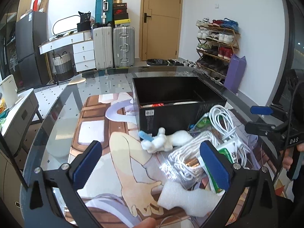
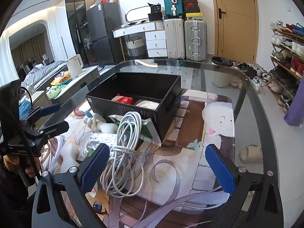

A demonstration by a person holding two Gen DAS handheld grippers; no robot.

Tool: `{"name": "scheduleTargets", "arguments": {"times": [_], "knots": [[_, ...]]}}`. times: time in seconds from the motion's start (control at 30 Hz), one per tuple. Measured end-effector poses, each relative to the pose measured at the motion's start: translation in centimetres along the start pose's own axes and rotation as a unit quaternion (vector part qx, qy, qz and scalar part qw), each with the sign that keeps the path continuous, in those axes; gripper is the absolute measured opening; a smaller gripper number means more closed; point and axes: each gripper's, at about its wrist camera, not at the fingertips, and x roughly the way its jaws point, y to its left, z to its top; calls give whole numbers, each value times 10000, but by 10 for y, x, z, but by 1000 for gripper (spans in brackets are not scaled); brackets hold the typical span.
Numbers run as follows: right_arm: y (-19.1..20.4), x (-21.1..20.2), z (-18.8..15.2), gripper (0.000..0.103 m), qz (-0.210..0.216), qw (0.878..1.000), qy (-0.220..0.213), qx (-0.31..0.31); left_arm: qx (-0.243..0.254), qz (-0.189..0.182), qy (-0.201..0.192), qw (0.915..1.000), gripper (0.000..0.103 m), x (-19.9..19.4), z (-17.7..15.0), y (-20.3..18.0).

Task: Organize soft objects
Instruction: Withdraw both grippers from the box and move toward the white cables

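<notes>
A black open box [image 1: 182, 112] [image 2: 133, 110] stands on the glass table; a red packet [image 2: 123, 100] and a white item [image 2: 148, 104] lie inside. In front of it lie a white plush toy [image 1: 161, 142] [image 2: 96, 122], a coiled white cable [image 1: 226, 125] [image 2: 123, 152], a green-white packet [image 1: 226, 152] [image 2: 146, 129], a clear bag of white cord [image 1: 186, 159] and a white foam piece [image 1: 182, 197]. My left gripper [image 1: 152, 167] is open above the toy and foam. My right gripper [image 2: 157, 169] is open, its left finger beside the cable.
The glass table [image 2: 243, 87] lies over an illustrated rug. Suitcases [image 1: 114, 45], a white drawer desk [image 1: 76, 45], a door and a shoe rack [image 1: 216, 43] stand beyond. A side table with a white kettle [image 2: 75, 64] stands to the left.
</notes>
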Motion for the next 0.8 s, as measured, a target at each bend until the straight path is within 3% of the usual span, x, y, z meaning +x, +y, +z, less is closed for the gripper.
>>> {"name": "scheduleTargets", "arguments": {"times": [0.8], "knots": [[22, 40, -10, 102, 502, 9973, 483, 243, 138, -162, 235, 9995, 103, 2, -6, -1]]}}
